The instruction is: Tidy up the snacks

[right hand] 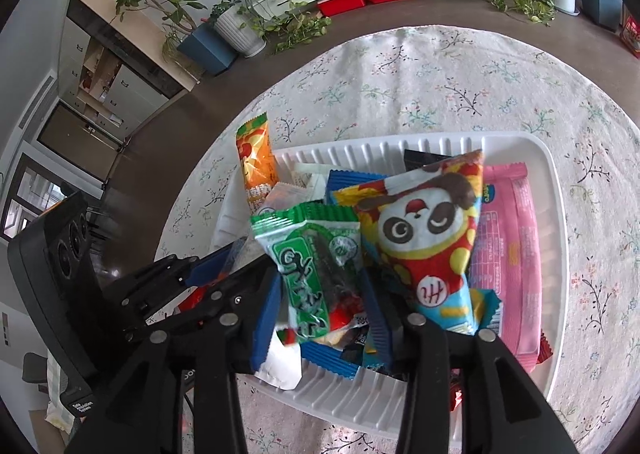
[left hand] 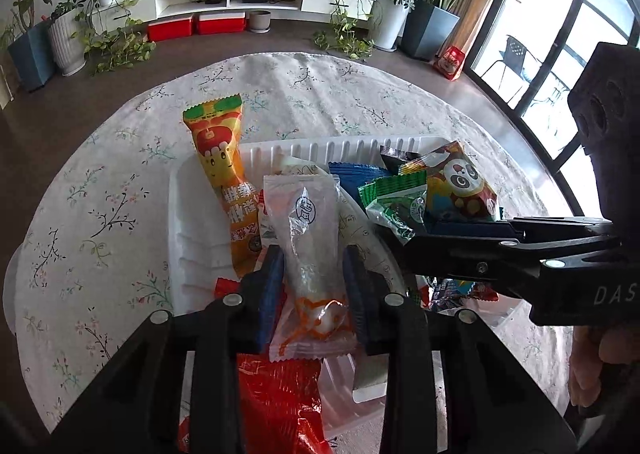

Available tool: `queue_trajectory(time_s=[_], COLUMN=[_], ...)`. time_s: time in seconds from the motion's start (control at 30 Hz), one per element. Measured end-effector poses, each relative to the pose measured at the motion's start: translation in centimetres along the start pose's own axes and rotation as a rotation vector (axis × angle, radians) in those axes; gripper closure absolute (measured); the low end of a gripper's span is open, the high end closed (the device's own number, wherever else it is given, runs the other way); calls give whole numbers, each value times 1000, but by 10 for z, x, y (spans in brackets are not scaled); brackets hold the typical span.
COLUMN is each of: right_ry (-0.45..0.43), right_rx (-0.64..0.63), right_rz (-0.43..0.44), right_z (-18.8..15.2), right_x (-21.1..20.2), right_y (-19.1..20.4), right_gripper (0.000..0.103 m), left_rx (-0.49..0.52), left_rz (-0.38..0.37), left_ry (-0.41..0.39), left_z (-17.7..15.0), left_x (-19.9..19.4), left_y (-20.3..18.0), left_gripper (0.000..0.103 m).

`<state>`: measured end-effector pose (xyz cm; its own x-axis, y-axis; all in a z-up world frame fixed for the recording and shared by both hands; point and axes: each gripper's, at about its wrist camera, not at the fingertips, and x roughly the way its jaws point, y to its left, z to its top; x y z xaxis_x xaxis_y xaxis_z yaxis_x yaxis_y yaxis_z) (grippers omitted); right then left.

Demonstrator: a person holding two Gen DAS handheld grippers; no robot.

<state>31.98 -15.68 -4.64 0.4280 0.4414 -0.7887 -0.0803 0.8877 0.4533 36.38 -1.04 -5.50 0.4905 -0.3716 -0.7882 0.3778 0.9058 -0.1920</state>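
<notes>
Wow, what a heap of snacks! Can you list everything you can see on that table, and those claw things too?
Tray: one, white ribbed plastic, on the table, holding the snack pile.
Tablecloth: one, pale floral, covering the round table.
Clear packet: one, see-through with orange print, between the left claw's pads.
Green packet: one, green and white, between the right claw's pads.
Panda packet: one, red, yellow and blue, atop the pile.
Orange packet: one, long, leaning over the tray's far-left edge.
Pink packet: one, right side of the tray.
Red packet: one, near edge, under the left claw.
Left gripper: black with blue pads, closed on the clear packet.
Right gripper: same build, closed on the green packet.
</notes>
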Motion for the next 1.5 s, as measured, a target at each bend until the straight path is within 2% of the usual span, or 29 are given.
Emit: queue_trajectory(time_s=[0.03, 0.07, 0.23, 0.3, 0.4, 0.47, 0.5, 0.57, 0.7, 0.77, 0.87, 0.93, 1.03, 1.07, 1.13, 1.17, 1.23, 1.33, 1.43, 1.5], right_ry=[-3, -6, -44, -72, -138, -187, -216, -276, -349, -393, -504, -601, -756, -809, -892, -904, -866, -823, -790, -762], right_rx=[0, -1, -5, -5, -19, -29, -35, -43, -53, -59, -103, -128, -165, -169, -150, -133, -123, -128, -149, -151], right_rz=[2, 4, 8, 16, 22, 29, 30, 25, -15, -47, -133, -187, -282, -316, -380, -410, -414, -387, -424, -449], right_z=[-1, -2, -6, -10, -17, -25, -30, -43, -71, -88, -119, -140, -172, -182, -199, -204, -205, -213, -223, -235], right_x=[-2, -4, -21, -32, -53, -69, -78, -96, -120, -134, -157, -175, -205, -214, -226, -230, -231, -227, -216, -207], right_y=[0, 1, 6, 9, 14, 16, 16, 14, 11, 10, 15, 22, 35, 39, 44, 45, 46, 49, 50, 48], right_gripper=[56, 55, 49, 42, 26, 11, 7, 0, 0, 0, 0, 0, 0, 0, 0, 0, 0, 0, 0, 0], left_rx=[0, 1, 9, 10, 0, 7, 8, 15, 45, 55, 39, 22, -6, -25, -42, -45, -55, -89, -139, -162], left_rz=[-3, -7, -26, -28, -23, -5, 12, 47, 100, 96, 93, 153, 349, 384, 376, 363, 368, 364, 325, 334], left_ry=[-8, -17, -61, -85, -146, -195, -217, -266, -356, -394, -435, -488, -591, -610, -649, -655, -651, -591, -518, -462], left_z=[0, -1, -5, -7, -14, -24, -29, -44, -85, -107, -133, -150, -172, -177, -185, -188, -193, -201, -214, -221], left_x=[-2, -5, -27, -40, -72, -96, -106, -126, -158, -173, -189, -203, -228, -236, -250, -255, -259, -251, -236, -224], left_y=[0, -1, -7, -9, -12, -16, -18, -25, -45, -56, -75, -88, -109, -113, -119, -122, -126, -125, -117, -112], left_gripper=[56, 48, 47, 40, 26, 3, 0, 0, 0, 0, 0, 0, 0, 0, 0, 0, 0, 0, 0, 0])
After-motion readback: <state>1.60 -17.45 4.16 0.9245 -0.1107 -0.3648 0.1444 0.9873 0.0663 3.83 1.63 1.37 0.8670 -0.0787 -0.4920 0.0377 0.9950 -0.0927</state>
